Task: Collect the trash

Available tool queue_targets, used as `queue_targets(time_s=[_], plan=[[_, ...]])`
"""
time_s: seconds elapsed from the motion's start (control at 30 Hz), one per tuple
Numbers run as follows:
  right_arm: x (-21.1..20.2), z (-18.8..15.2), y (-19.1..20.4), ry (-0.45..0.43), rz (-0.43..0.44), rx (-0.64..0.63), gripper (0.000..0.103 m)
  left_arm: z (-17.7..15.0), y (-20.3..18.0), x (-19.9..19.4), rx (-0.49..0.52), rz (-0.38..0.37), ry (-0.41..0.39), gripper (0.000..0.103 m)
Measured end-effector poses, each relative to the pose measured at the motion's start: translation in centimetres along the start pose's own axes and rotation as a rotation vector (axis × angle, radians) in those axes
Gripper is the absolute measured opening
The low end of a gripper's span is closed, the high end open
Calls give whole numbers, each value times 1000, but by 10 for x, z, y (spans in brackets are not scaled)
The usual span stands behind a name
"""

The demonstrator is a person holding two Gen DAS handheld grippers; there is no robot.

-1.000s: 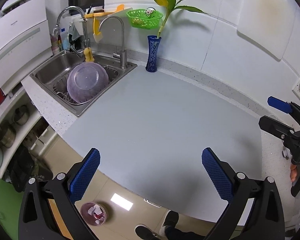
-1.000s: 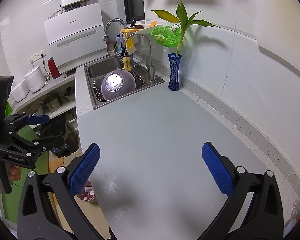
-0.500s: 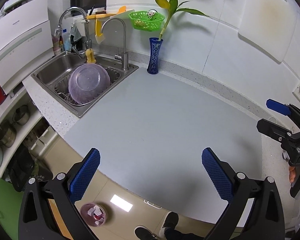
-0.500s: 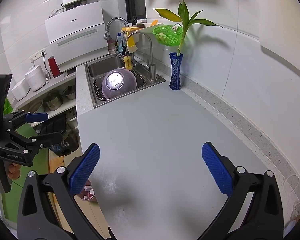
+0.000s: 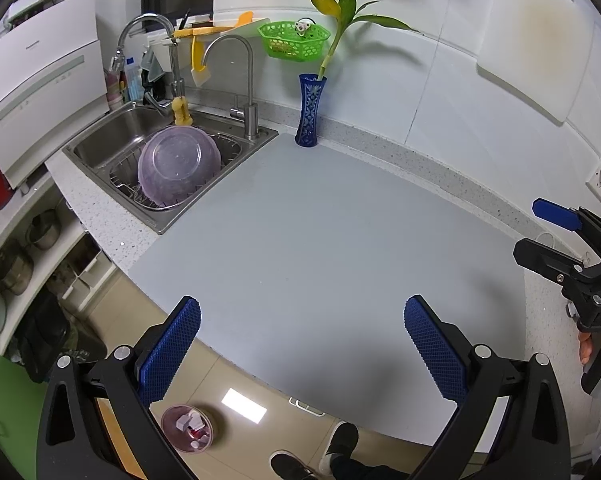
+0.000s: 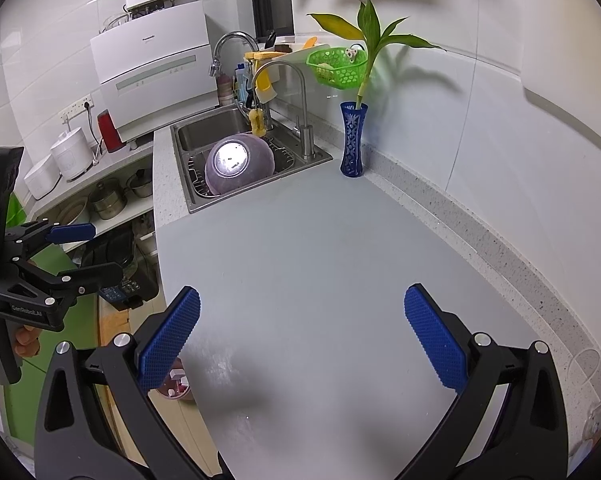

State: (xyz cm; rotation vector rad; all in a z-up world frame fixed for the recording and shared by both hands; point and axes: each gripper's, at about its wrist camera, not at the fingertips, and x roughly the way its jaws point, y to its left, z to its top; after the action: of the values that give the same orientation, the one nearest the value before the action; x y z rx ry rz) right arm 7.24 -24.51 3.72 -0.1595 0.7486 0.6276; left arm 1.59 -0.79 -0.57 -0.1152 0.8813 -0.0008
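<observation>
Though half hidden behind a finger in the right wrist view, trash bin (image 5: 186, 428): round, pinkish, down on the tan floor at the near left, below the counter's edge; holds small white and red scraps.
Left gripper (image 5: 300, 308): blue pads spread wide, pinching nothing; hovers over the near edge of the counter, above the bin.
Right gripper (image 6: 300, 296): pads likewise spread wide and empty; hangs over the counter, further right.
Counter (image 5: 320, 240): pale grey, bare across the middle.
Shoes (image 5: 340, 440): dark, on the floor just right of the bin.
Sink (image 5: 100, 148): steel, at the far left of the counter.
Bowl (image 5: 176, 168): purple, upside down on the wire rack inside the sink.
Vase (image 5: 310, 112): blue, upright by the far wall, just right of the sink, with a green stalk in it.
Basket (image 5: 294, 40): green, on the wall above the vase.
</observation>
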Motion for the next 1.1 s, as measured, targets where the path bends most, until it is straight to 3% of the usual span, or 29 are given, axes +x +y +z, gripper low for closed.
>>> queue_targets(time_s=[1.1], plan=[[4,-1,-8,15,-5,5,100,2,2,-1,21,-2,-7,98]])
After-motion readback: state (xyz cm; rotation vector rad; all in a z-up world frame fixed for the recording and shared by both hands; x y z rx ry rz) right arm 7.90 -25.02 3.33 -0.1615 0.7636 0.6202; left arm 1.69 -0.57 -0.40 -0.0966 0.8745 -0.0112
